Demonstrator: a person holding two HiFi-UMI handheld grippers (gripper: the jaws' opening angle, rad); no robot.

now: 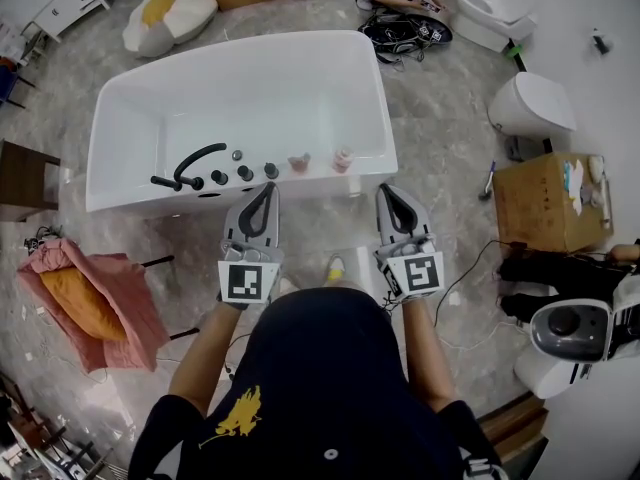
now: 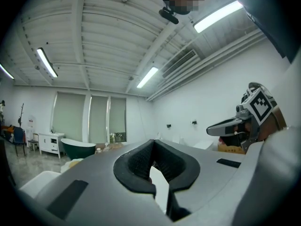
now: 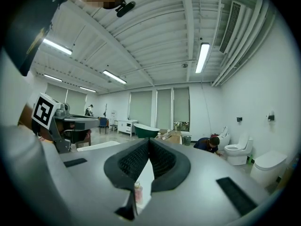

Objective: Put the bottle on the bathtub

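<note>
White bathtub (image 1: pixel 240 53) faces the left claw (image 1: pixel 269 189) and right claw (image 1: pixel 386 191), both closed, empty.

Black short-sleeved T-shirt (image 1: pixel 320 388), yellow print (image 1: pixel 240 413). Grey left gripper (image 1: pixel 268 190) and right gripper (image 1: pixel 388 192): black ribbed pads (image 2: pixel 136 166), black-and-white marker cubes (image 1: pixel 247 280).

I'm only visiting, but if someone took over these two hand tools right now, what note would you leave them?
Left gripper: shut, empty, pointing at the bathtub.
Right gripper: shut, empty, alongside it.
Done: two small pinkish bottles stand on the tub's near rim, right of the knobs.
Left: probably nothing; no other bottle in view.
</note>
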